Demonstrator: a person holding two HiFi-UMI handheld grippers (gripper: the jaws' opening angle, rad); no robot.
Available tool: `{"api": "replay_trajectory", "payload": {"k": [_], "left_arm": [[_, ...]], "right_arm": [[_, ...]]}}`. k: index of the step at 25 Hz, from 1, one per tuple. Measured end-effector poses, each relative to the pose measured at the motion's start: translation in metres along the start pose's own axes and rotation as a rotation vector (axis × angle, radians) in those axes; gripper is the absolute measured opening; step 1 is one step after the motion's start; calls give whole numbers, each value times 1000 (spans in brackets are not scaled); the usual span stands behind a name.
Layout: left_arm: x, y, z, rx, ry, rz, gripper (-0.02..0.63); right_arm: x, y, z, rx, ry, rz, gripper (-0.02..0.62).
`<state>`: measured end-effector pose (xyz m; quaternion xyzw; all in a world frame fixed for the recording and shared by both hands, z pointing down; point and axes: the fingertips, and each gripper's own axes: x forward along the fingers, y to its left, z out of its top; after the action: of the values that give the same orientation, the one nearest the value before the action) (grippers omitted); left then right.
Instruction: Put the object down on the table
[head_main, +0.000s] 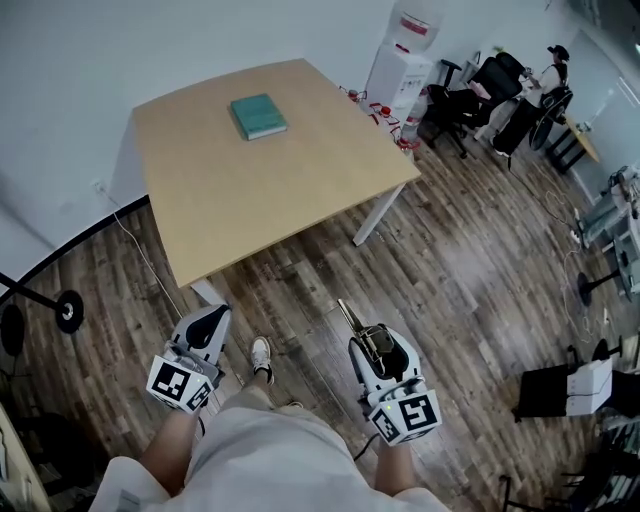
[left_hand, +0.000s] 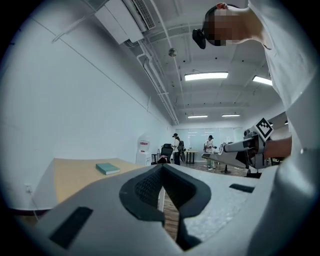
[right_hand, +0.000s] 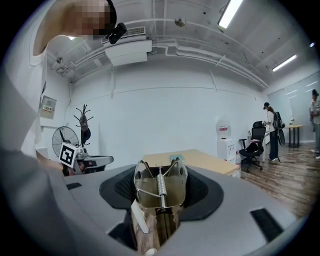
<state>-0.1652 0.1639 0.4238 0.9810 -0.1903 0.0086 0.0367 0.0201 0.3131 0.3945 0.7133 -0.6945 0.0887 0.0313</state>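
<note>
Left gripper (head_main: 212, 320): you held it low at your left side, pointing about level. Its jaws were together at the tips with nothing between them; only floor (head_main: 470, 270) and a white table leg showed through the slit behind.
Right gripper (head_main: 368, 340): clamped on the object (right_hand: 160, 192), jaws set wide around it.
Object: a wood-and-metal thing with a coil spring down the middle and a thin strip poking out ahead of the jaws. Honestly I couldn't tell what it was from these angles.
Where the object was: in your right gripper, up in the air over the floor, well short of the table (head_main: 250, 200).
Table: light wood top on white legs, ahead of you, with a teal book (head_main: 258, 116) lying flat near its far edge.
You: standing back from the near corner, one shoe (head_main: 261, 355) showing between the two grippers.
Marker cubes: one on the back of each gripper, close to your hands.
Background: a water dispenser (head_main: 400, 60) against the wall past the table, black office chairs (head_main: 480, 90) to its right, and a couple of people standing at the far end of the room.
</note>
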Motion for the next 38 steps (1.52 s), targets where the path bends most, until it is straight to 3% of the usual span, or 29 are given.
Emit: {"api": "replay_trajectory", "payload": {"k": [10,16,23,27,38], "left_arm": [[127,100,25,-38,-64,-63,6],[161,152,10,-94,-42,-102,6],[206,159,8,-122,-30,-137,6],[230,160,10,-105,-36,-110,6],[265,180,43,-45,-66,55,6]], "right_arm": [[142,-50,60,-74,27,-17,219],[200,-50,77,-90,35,-41,219],[226,-83,73,-62,68,-69,219],[244,-108,76,-74,54,-33,219],[304,-164,90,-126,34,104,219]]}}
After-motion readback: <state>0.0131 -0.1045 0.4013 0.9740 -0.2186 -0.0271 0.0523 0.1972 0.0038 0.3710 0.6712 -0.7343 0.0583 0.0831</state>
